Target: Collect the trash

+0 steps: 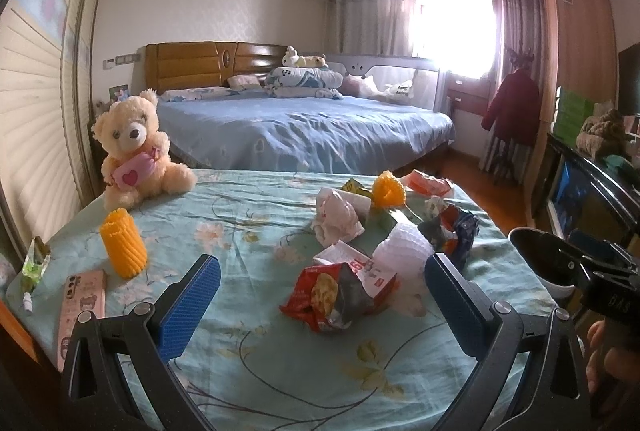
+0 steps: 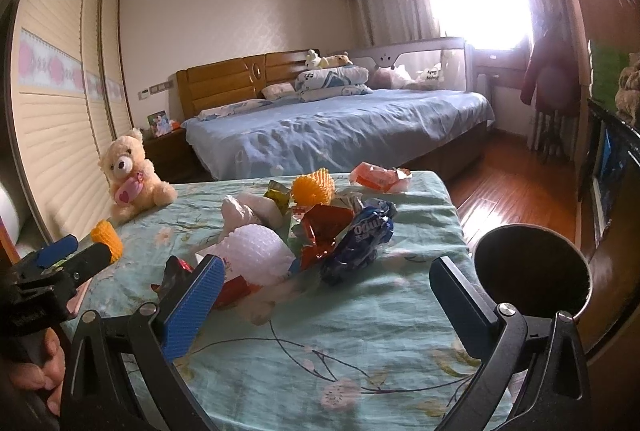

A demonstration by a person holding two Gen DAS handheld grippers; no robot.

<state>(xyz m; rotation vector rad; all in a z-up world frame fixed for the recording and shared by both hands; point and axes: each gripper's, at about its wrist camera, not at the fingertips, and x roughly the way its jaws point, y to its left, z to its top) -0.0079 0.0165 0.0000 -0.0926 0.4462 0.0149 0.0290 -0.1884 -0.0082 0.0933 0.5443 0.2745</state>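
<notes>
Jaws of left gripper [image 1: 322, 305] and right gripper [image 2: 326, 301] spread wide, holding nothing, above near table [image 2: 360, 343] edge. Trash pile [image 2: 304, 239] mid-table: red snack bag [image 1: 326, 297], white foam net [image 2: 258, 251], blue wrapper [image 2: 360, 239]. Teddy bear [image 1: 134, 147] far left.

"Odul" is printed in white letters on the crumpled blue wrapper [image 2: 358, 239]; the rest of the word is hidden in a fold. Large red digits are printed on the white and red paper packet [image 1: 360, 265], but they cannot be made out with certainty. Dark lettering is seen on the white cushion [image 2: 432, 73] on the bed, too small to be read.
</notes>
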